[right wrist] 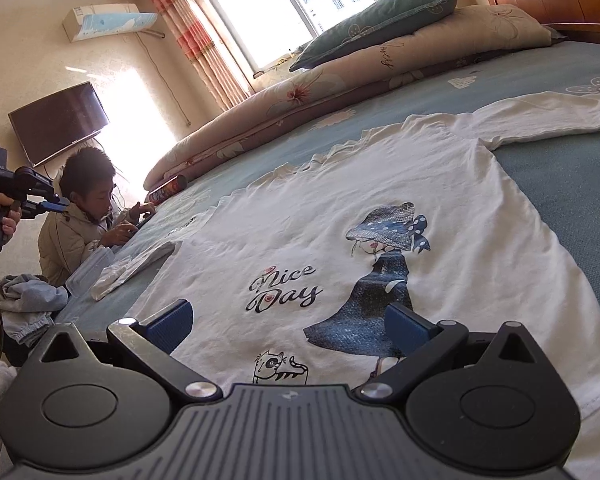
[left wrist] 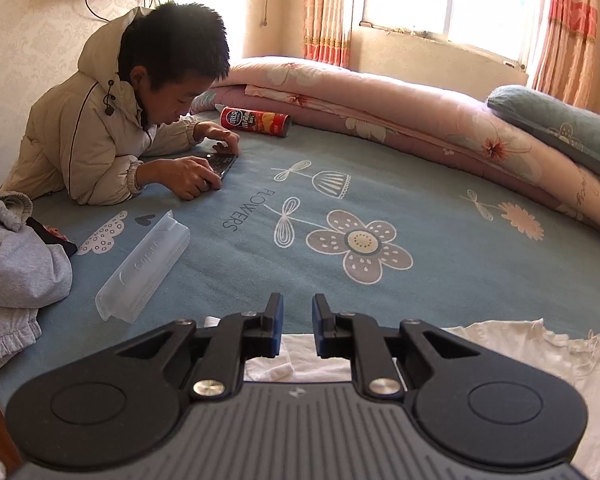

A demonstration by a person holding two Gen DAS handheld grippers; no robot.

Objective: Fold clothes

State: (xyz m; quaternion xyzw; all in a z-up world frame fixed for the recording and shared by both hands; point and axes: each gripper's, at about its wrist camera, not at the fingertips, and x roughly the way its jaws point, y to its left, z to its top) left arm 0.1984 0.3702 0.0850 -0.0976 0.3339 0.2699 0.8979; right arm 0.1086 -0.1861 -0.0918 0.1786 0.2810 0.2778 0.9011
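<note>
Lying flat and face up across the blue flowered bed sheet [right wrist: 560, 184] is a white long-sleeved shirt [right wrist: 340, 208], printed with "Nice Day", a girl in a dark dress and a small cat; one sleeve runs out toward the wooden headboard side, the other is bunched short on the opposite side. Right gripper [right wrist: 290, 328] hangs just above the shirt's lower front, jaws spread wide, nothing between the blue pads. Left gripper [left wrist: 298, 326], seen in its own view, stands narrow with a small gap and nothing in it; the shirt's edge shows beneath and to the right of it. In the right wrist view a hand [right wrist: 0, 216] holds that gripper up off the bed at far left. Grey sweatpants [left wrist: 16, 272] sit crumpled at the bed's edge, a clear plastic case [left wrist: 144, 268] beside them. A person in a beige jacket [left wrist: 92, 136] leans on the bed over a phone; a red snack can [left wrist: 256, 121] lies near the rolled pink quilt [left wrist: 420, 120].
</note>
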